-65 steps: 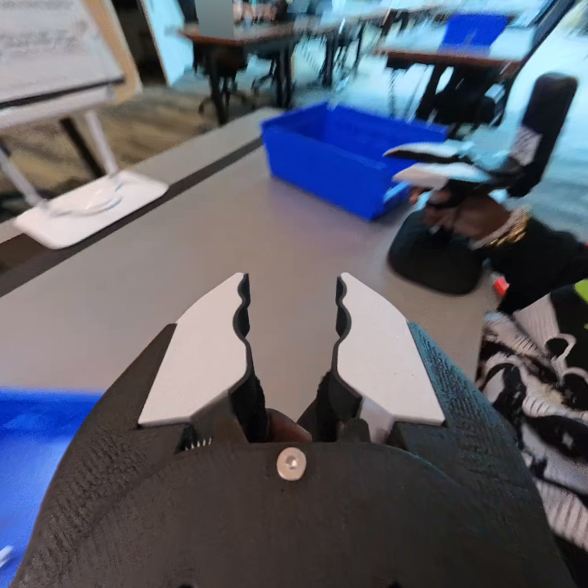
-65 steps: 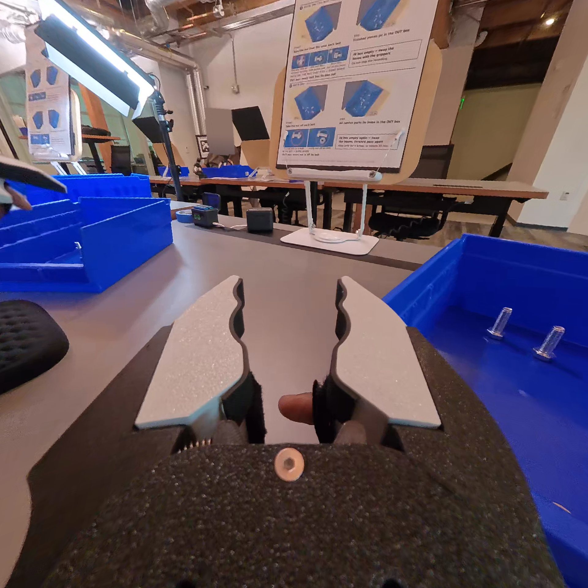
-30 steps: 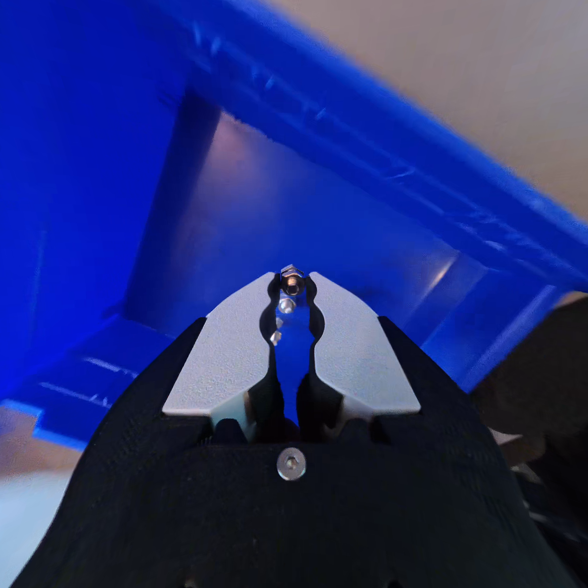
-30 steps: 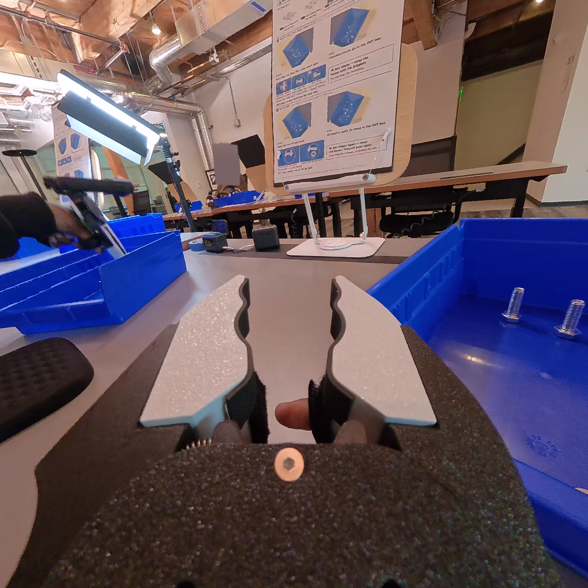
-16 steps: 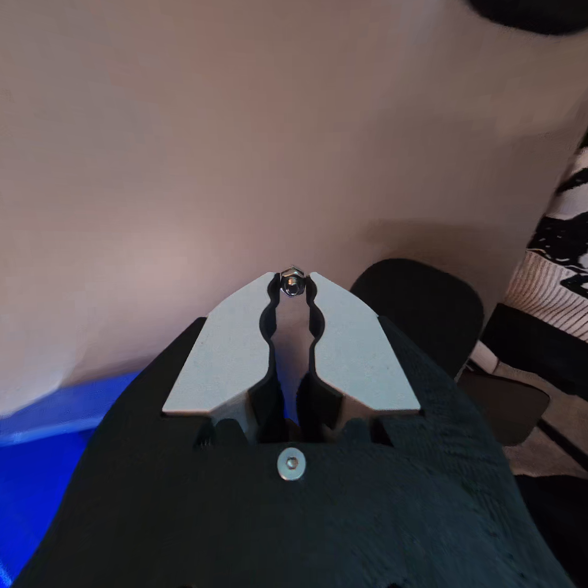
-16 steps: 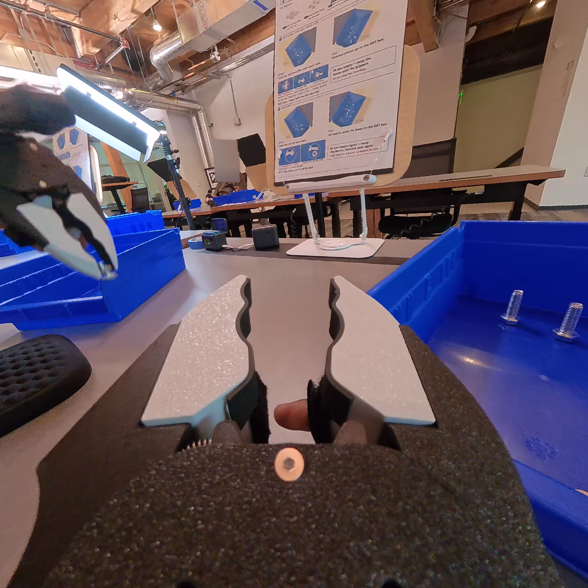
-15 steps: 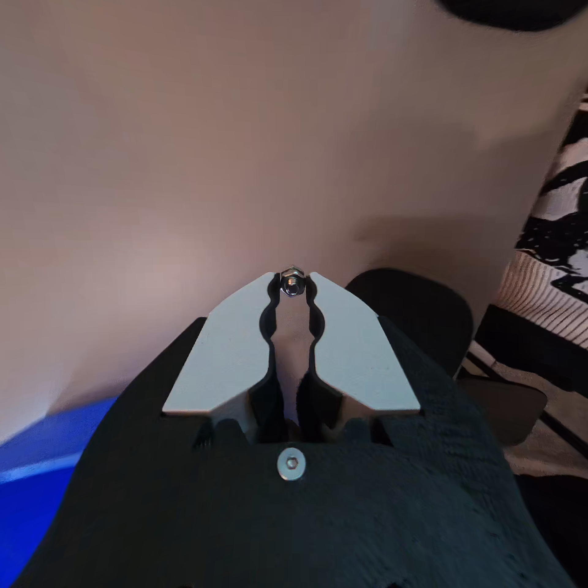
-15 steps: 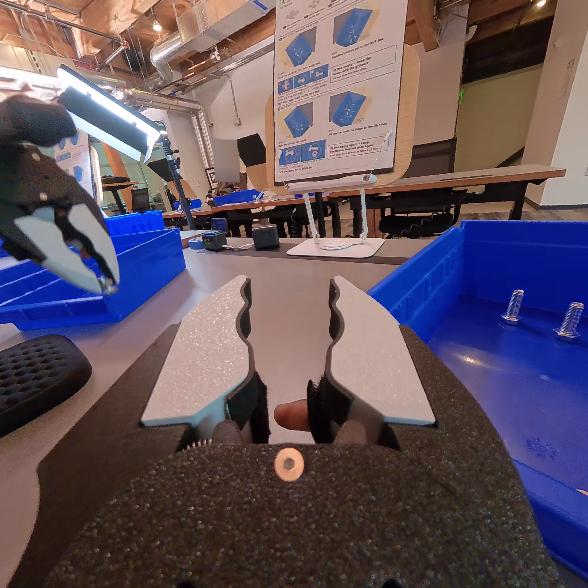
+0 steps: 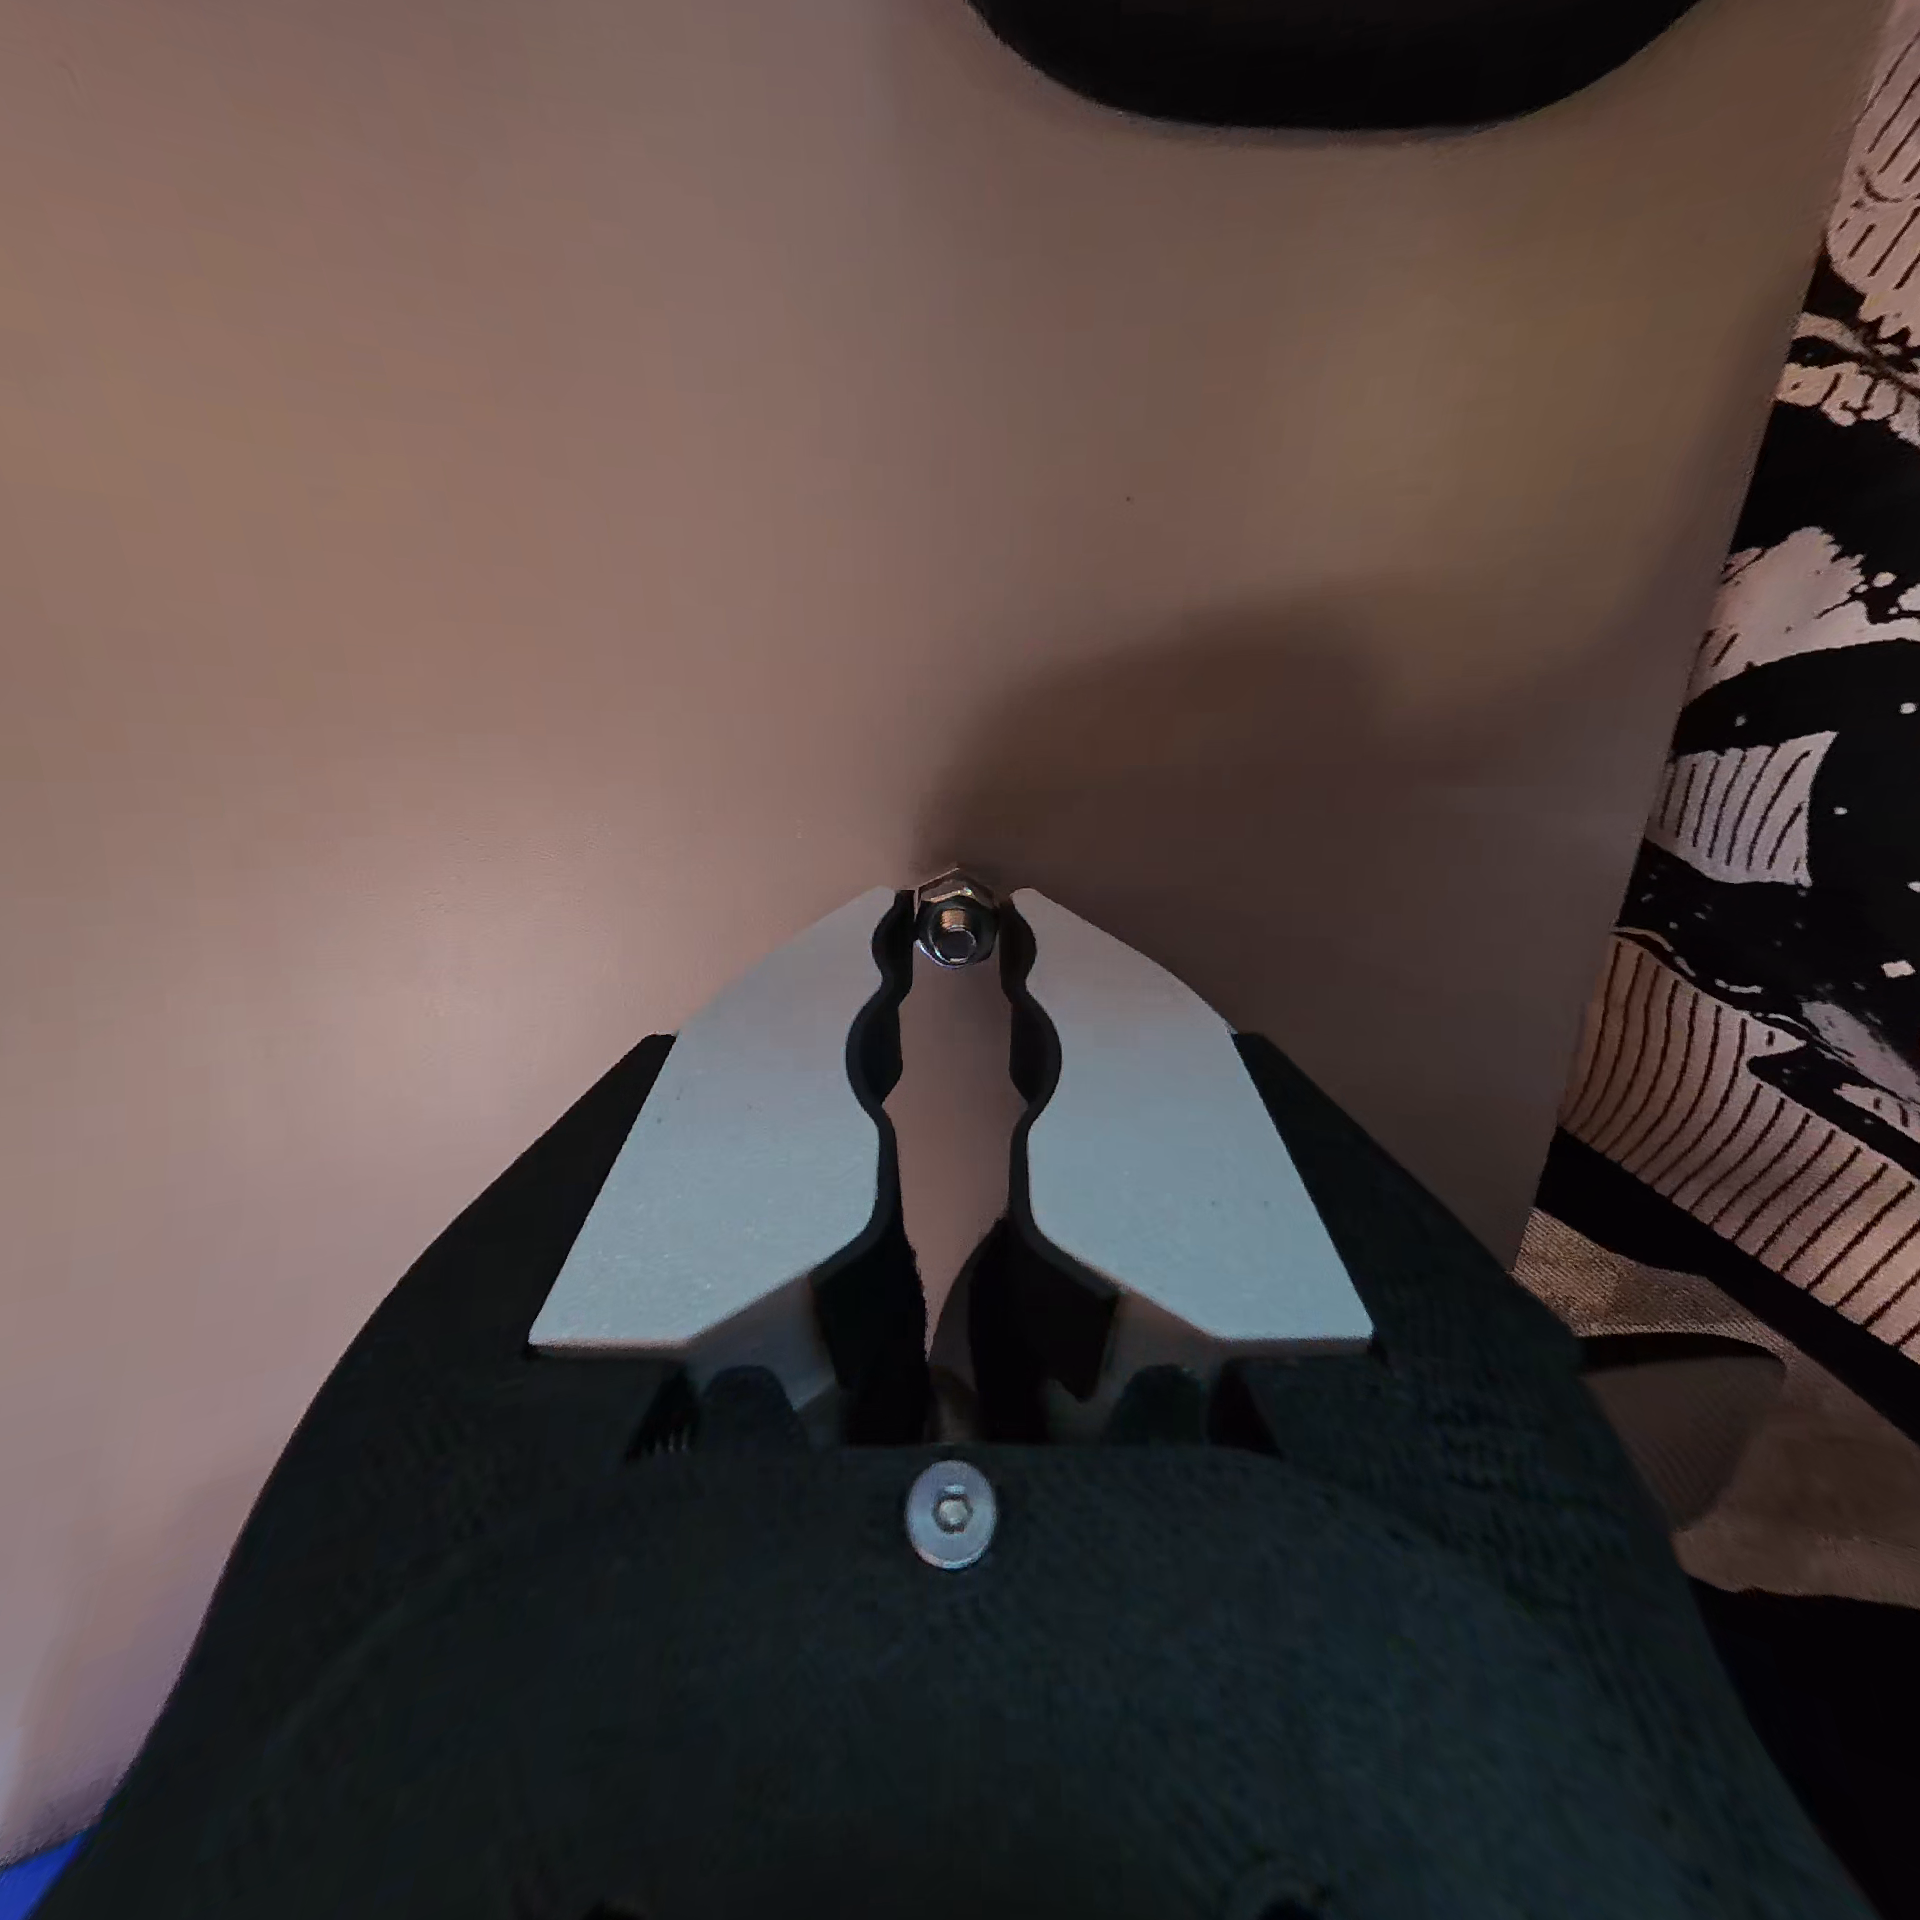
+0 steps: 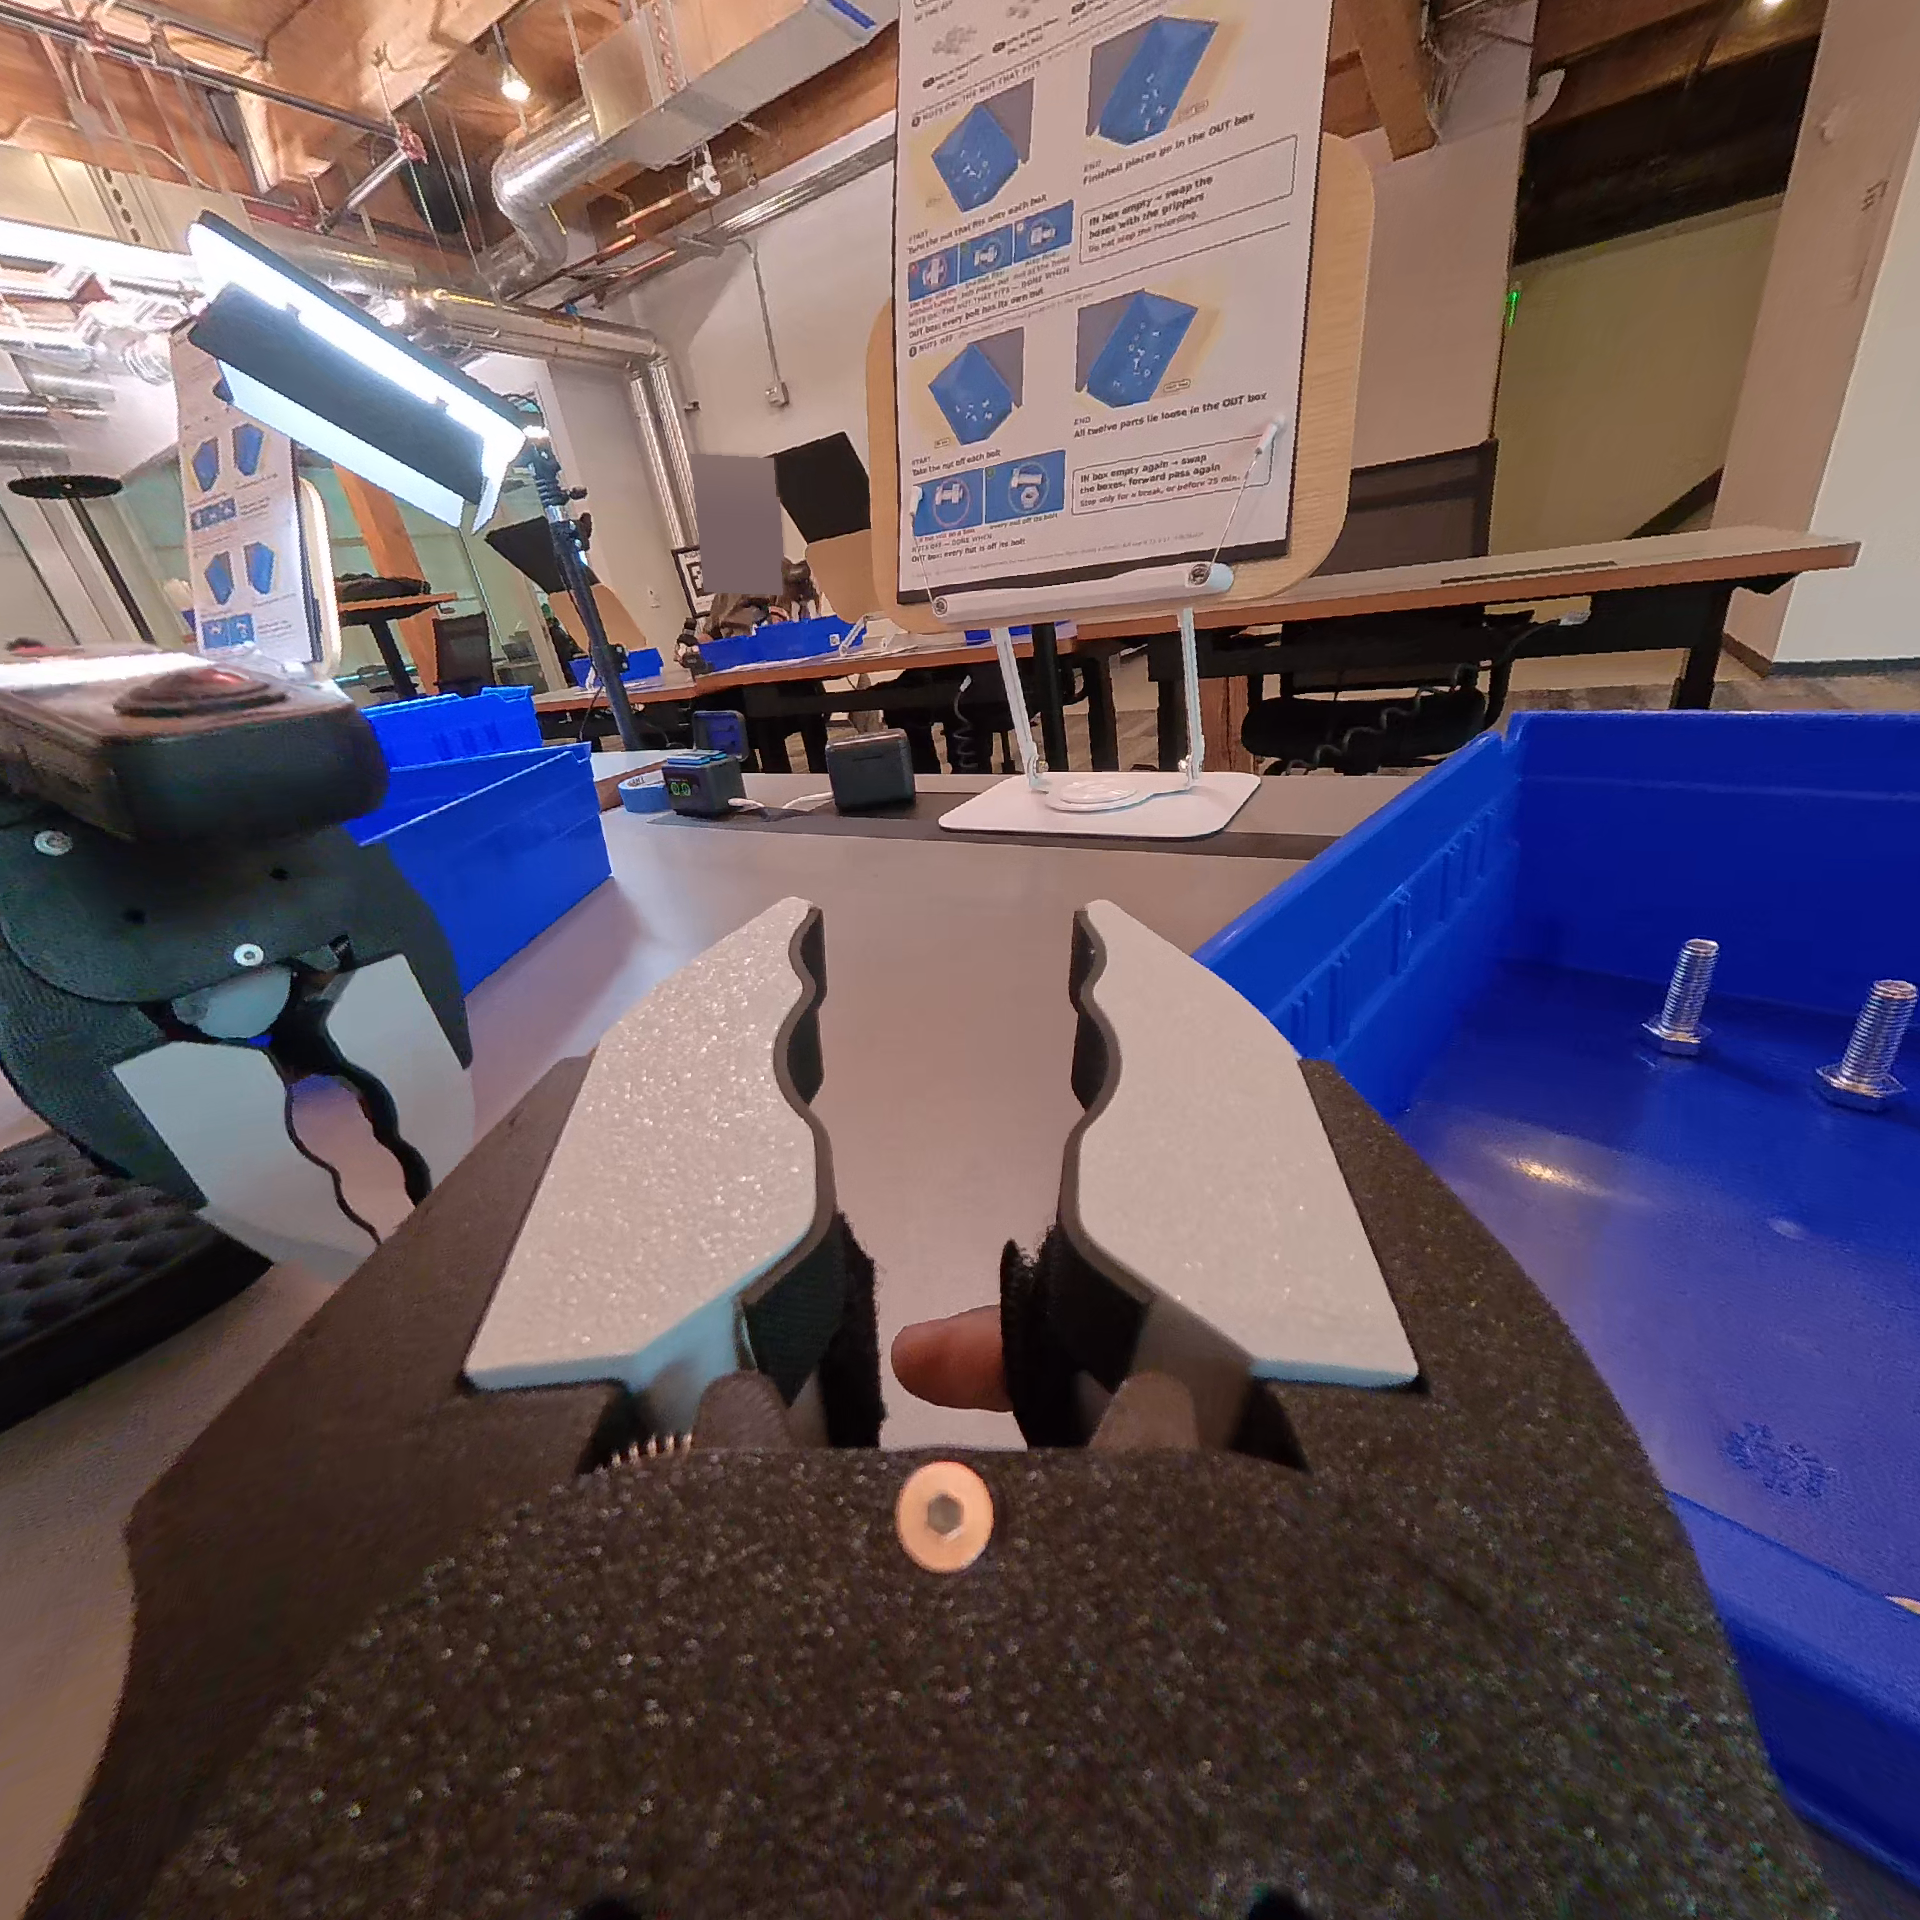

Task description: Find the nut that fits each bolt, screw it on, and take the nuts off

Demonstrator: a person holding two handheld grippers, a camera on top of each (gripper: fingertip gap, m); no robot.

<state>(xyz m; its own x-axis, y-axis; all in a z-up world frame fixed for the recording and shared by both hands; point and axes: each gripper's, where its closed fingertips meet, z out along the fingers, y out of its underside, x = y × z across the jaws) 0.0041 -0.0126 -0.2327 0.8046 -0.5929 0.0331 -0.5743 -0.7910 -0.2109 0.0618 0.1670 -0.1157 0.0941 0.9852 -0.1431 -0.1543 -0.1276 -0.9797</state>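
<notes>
My left gripper points down at the grey table and is shut on a small silver bolt with a nut on it, pinched at the very fingertips just above the table. It also shows in the right wrist view, low at the left, its tips partly hidden behind my right gripper's body. My right gripper is open and empty, hovering over the table beside a blue bin. Two silver bolts stand on their heads in that bin.
A second blue bin stands at the left. A black textured pad lies under the left gripper and shows at the top of the left wrist view. An instruction board on a white stand is at the back. A person's patterned sleeve is at the right.
My left gripper went from open over the table into a blue bin, shut on the bolt with its nut, and carried it out over the table. My right gripper has hardly moved.
</notes>
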